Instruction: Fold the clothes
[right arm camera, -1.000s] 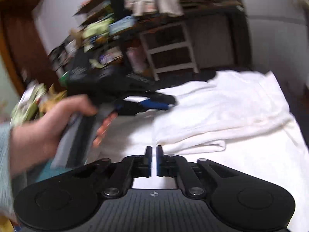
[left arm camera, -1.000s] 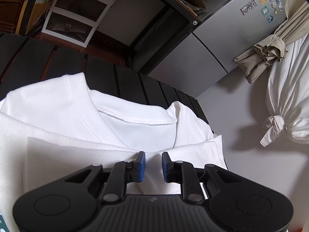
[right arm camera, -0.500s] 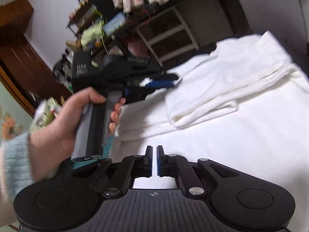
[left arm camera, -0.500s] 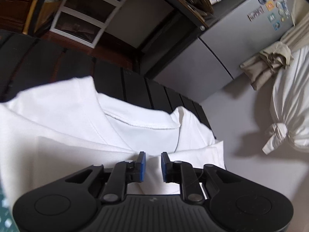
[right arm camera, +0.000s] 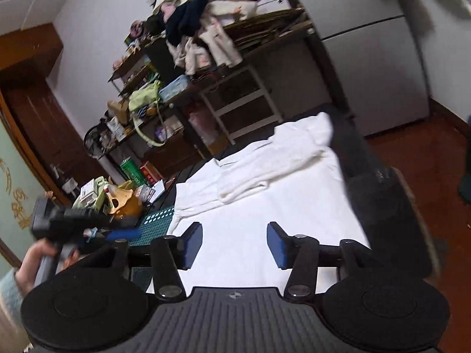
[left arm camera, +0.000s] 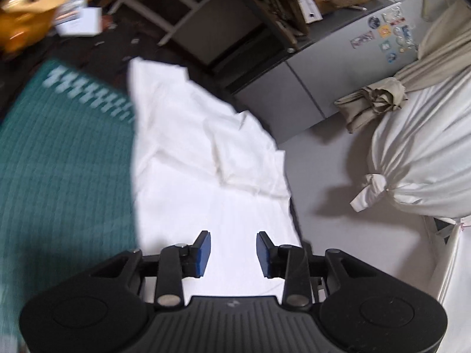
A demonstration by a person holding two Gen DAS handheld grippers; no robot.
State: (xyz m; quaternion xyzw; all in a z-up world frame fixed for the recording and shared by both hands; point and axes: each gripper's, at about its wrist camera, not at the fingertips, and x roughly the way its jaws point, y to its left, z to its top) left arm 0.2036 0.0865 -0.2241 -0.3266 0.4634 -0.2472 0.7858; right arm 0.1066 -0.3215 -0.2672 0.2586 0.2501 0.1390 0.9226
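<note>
Shirt (left arm camera: 206, 158), white, lies spread flat ahead of both pairs of jaws, its folded-over upper part bunched at the far end and its smooth lower part reaching back under the fingertips. In the left wrist view the left gripper (left arm camera: 232, 250) hangs over the near edge of the cloth with its jaws opening; the blue pads (left arm camera: 203, 250) stand apart with only bare cloth seen through the gap, and nothing is pinched. In the right wrist view the right gripper (right arm camera: 234, 245) is likewise above the near part of the shirt (right arm camera: 265, 182), its jaws opening wider than the left ones, with nothing between the pads (right arm camera: 192, 244).

To the left of the left jaws a green cutting mat (left arm camera: 59, 158) lies beside the shirt, touching its edge as far as the blur lets one tell. To the right of them is pale floor, then a tied white bundle (left arm camera: 421, 158). Ahead and right of the shirt stands a grey fridge (left arm camera: 338, 67) with magnets.

Left of the right jaws, a hand (right arm camera: 38, 261) holds the left gripper (right arm camera: 88, 226), which is blurred. Beyond the shirt stands a cluttered shelf (right arm camera: 182, 82) with clothes heaped on top.
</note>
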